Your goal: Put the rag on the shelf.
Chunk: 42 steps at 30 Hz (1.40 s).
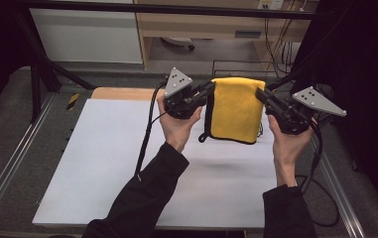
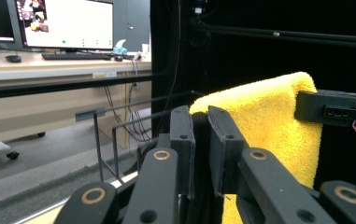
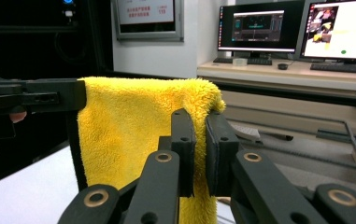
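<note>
1. The towel [image 1: 237, 110] hangs folded in the air above the far part of the table [image 1: 127, 163], stretched between the two claws, its lower edge clear of the white top.
2. The left claw [image 1: 208, 90] pinches the towel's upper left corner, jaws clamped narrowly on the cloth.
3. The right claw [image 1: 262, 94] grips the upper right corner the same way.
4. Both claws point inward toward each other at about the same height.
5. Both hands are raised with wrists bent up; the black-sleeved forearms come in from the near edge.
</note>
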Each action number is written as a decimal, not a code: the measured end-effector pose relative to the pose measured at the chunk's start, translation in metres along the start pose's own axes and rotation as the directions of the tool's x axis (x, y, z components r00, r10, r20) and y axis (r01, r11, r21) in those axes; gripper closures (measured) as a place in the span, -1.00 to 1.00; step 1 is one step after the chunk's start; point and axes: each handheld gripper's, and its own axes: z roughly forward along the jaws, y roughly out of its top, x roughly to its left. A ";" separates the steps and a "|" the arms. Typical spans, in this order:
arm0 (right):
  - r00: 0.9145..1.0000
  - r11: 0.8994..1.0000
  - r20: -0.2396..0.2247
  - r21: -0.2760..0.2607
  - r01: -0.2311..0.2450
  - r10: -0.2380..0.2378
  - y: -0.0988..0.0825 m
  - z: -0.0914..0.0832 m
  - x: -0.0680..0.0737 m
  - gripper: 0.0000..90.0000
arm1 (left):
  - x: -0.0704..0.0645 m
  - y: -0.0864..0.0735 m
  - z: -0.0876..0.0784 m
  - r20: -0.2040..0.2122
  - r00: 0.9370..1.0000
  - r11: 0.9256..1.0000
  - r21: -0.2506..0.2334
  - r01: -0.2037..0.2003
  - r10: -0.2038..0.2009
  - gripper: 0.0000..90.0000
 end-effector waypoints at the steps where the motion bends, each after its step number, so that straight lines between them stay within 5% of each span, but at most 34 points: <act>1: 1.000 1.000 0.002 -0.006 0.000 0.000 0.002 0.000 0.000 0.86 | 0.000 0.002 0.001 0.001 1.000 1.000 -0.003 -0.002 0.002 0.79; 19: 0.999 0.995 0.037 -0.091 0.030 -0.026 0.050 0.005 -0.012 0.86 | 0.000 0.047 0.016 0.014 1.000 0.996 -0.091 -0.006 0.008 0.79; 42: 0.998 0.988 0.064 -0.153 0.035 -0.026 0.099 0.026 -0.031 0.86 | 0.003 0.107 0.040 -0.007 0.999 0.991 -0.120 -0.053 0.053 0.79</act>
